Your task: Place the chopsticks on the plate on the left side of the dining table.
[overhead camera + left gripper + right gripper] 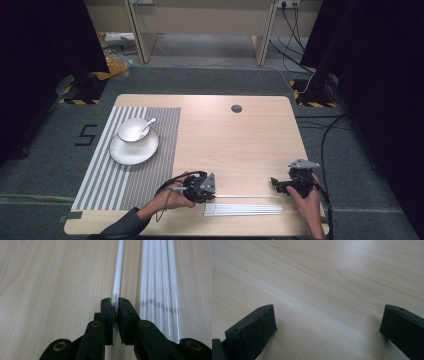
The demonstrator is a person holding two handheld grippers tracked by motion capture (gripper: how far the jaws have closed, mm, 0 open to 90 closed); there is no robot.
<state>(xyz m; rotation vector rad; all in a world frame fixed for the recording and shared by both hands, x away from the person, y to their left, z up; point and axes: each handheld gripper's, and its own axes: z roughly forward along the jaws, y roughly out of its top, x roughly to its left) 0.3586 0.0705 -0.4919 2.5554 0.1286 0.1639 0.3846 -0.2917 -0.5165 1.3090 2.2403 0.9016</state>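
A: Clamping my left gripper [114, 305] on one white tube [117, 277], lying apart from the tube bundle [160, 277] near the table's [240, 145] front edge.

B: Right gripper [280, 184]?

A: Jaws spread wide, nothing between them, bare wood underneath.

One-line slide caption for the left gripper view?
Left gripper shut on a single white tube, apart from five more tubes on the wooden table.

White tube [117, 282]: slim, glossy, small grey print near one end; lies flat on the wood; just beside and parallel to a row of five like tubes [160, 285] touching side by side.
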